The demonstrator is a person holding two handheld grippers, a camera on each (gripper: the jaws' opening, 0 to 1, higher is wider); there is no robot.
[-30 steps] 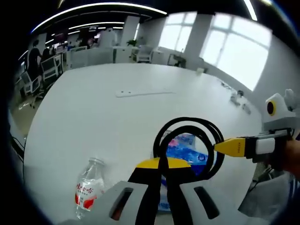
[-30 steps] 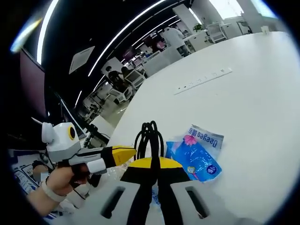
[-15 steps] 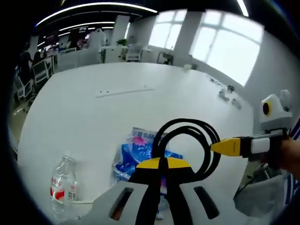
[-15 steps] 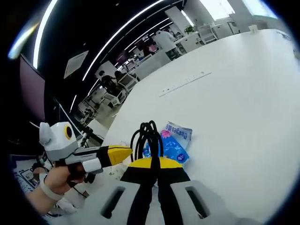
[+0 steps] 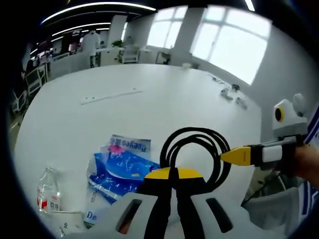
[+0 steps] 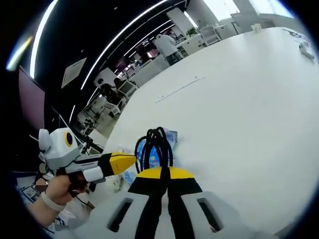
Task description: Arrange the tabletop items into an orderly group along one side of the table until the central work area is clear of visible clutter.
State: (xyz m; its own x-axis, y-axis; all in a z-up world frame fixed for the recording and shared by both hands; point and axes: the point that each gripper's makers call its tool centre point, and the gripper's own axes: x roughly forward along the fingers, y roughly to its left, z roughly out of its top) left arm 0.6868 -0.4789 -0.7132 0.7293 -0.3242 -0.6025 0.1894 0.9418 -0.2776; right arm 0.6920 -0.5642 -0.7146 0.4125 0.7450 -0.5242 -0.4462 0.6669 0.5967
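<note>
A coiled black cable (image 5: 197, 152) is pinched at once by the left gripper (image 5: 169, 174) and right gripper (image 6: 162, 174), lifted above the white table (image 5: 164, 94). A blue packet (image 5: 119, 167) and bottle (image 5: 45, 191) lie near the table edge, not yet grouped.

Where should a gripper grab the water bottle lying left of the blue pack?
Take the water bottle across its clear body just above the red label, closing over its narrow width. It lies on its side on the table, cap end pointing away, so a top-down approach looks best. The blue pack crowds its right flank. Both grippers are shut on the black cable coil and would need freeing first.
</note>
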